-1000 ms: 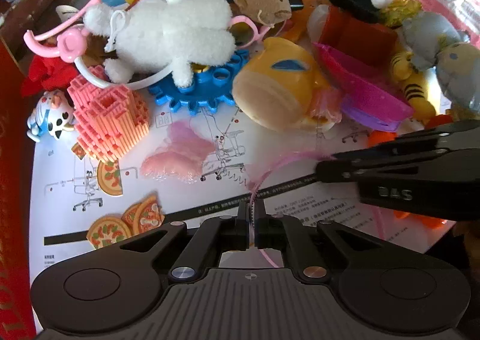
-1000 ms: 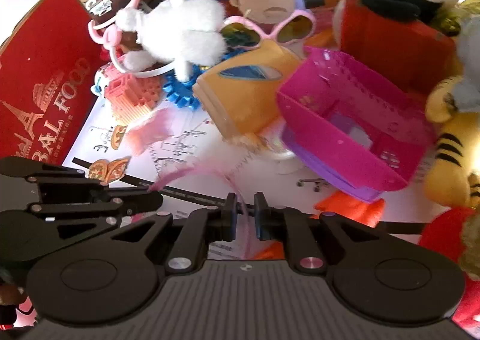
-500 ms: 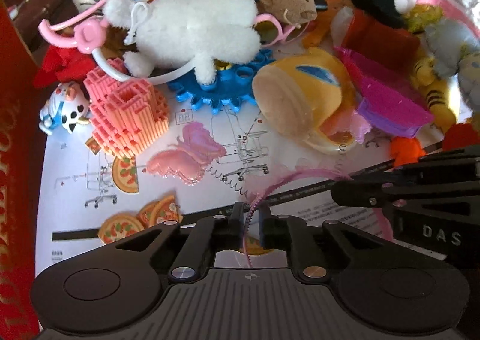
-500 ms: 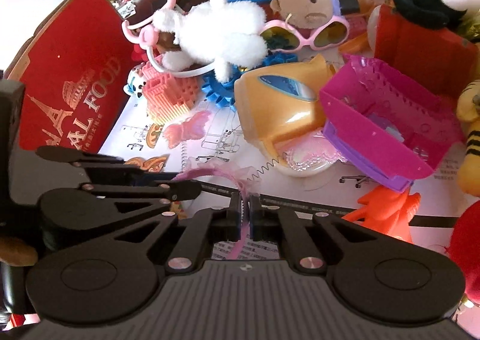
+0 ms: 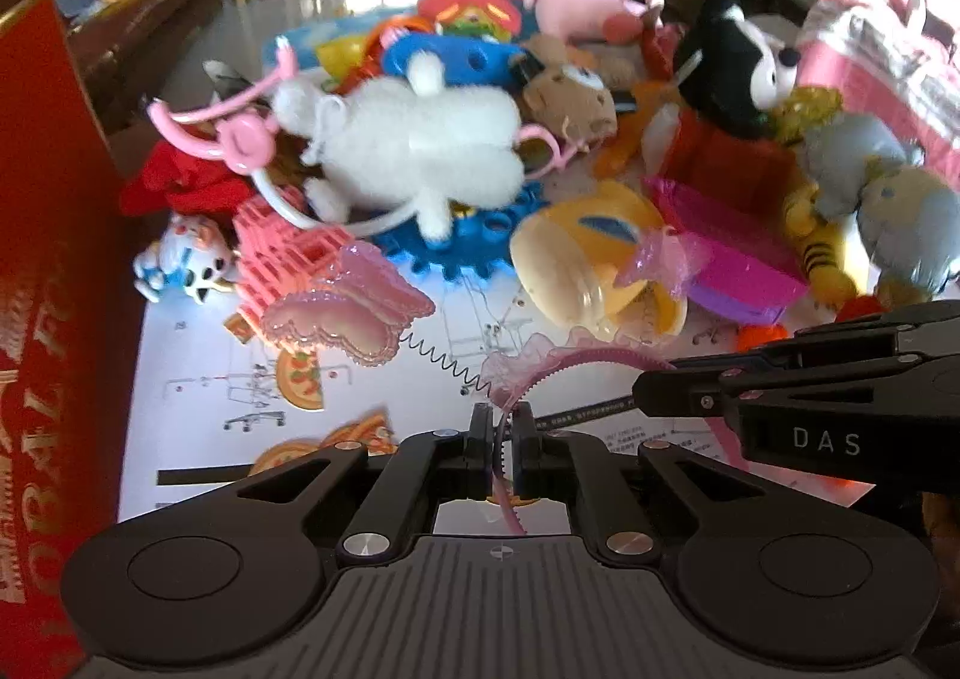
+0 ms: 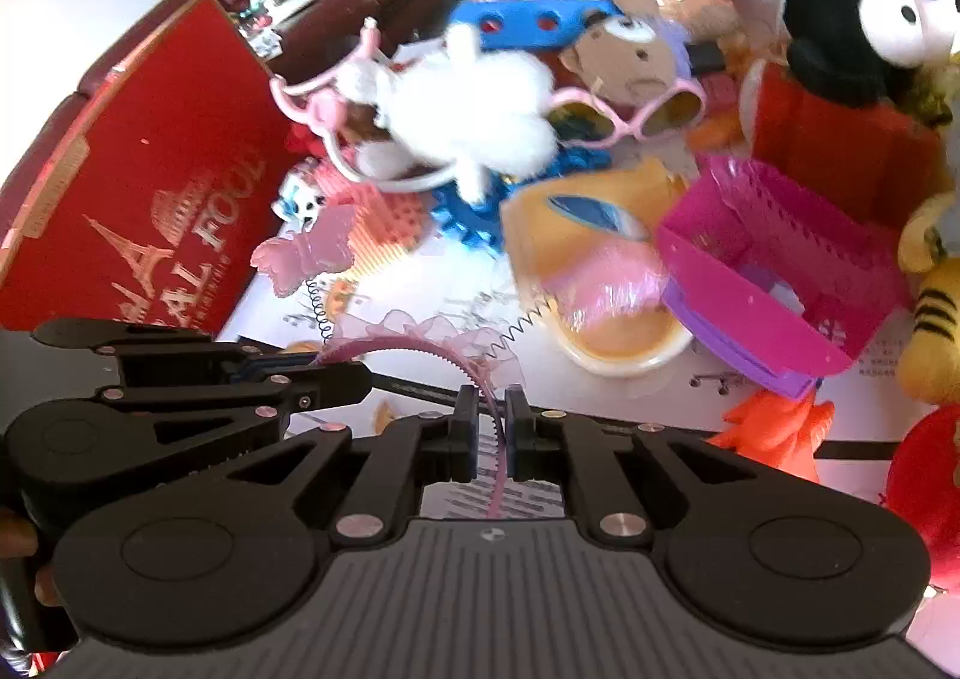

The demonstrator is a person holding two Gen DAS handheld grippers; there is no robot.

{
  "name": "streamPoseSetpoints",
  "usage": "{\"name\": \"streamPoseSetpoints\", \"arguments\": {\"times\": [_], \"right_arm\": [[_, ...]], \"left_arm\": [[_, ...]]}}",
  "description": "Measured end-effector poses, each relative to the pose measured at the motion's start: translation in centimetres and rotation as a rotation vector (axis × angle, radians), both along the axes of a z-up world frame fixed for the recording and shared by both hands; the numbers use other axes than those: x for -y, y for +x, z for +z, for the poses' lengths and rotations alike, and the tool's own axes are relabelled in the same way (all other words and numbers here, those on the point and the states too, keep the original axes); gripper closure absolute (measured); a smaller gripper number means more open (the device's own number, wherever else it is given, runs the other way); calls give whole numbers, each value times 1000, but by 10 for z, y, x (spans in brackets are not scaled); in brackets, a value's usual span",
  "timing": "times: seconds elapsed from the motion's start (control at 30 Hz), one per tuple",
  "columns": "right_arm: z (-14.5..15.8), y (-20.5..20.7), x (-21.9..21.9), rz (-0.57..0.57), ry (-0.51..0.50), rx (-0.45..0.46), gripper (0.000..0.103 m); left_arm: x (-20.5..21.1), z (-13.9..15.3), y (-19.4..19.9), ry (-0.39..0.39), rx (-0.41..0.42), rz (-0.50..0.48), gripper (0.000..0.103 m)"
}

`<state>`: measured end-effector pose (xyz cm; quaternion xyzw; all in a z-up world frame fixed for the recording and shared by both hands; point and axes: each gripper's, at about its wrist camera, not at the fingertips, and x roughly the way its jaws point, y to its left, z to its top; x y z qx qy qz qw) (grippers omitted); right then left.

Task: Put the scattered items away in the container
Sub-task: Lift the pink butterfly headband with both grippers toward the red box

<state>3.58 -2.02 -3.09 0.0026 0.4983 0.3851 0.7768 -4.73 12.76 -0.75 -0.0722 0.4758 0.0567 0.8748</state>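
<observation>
A pink toothed headband (image 5: 591,358) with a lace frill hangs in the air above the white paper, held at both ends. My left gripper (image 5: 501,415) is shut on one end; my right gripper (image 6: 491,400) is shut on the other end of the headband (image 6: 414,346). Two pink butterfly ornaments on coil springs rise from it: one (image 5: 348,304) to the left, the other (image 5: 663,259) blurred in front of the yellow plush. In the left wrist view the right gripper (image 5: 654,394) comes in from the right. In the right wrist view the left gripper (image 6: 360,379) comes in from the left.
A tall red box wall (image 6: 144,211) stands on the left. A magenta basket (image 6: 774,259) lies tilted at the right. Behind are a white plush (image 5: 420,151), a yellow plush (image 5: 576,253), a pink block stack (image 5: 270,247), a blue gear (image 5: 474,247) and several more soft toys.
Both grippers have risen with the headband between them. The two butterflies have lifted off the paper and now swing on their springs.
</observation>
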Motion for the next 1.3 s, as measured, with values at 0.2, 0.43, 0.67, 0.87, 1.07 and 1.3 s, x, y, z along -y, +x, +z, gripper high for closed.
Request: {"name": "streamPoseSetpoints", "arguments": {"times": [0.2, 0.43, 0.67, 0.87, 1.07, 1.3], "right_arm": [[12, -2, -6, 6, 34, 21, 92], [12, -2, -4, -32, 20, 17, 91], [16, -4, -5, -39, 5, 40, 91], [25, -4, -11, -26, 1, 66, 91], [48, -2, -23, 1, 29, 124, 91], [81, -4, -45, 59, 61, 211, 91]], "left_arm": [[-5, 9, -3, 11, 26, 25, 101], [1, 9, 0, 29, 35, 4, 101], [1, 14, -1, 38, 59, -3, 100], [-8, 23, -5, 33, 90, 13, 100], [-23, 45, -10, 34, 149, 52, 100], [-41, 72, -18, 53, 221, 121, 100]]}}
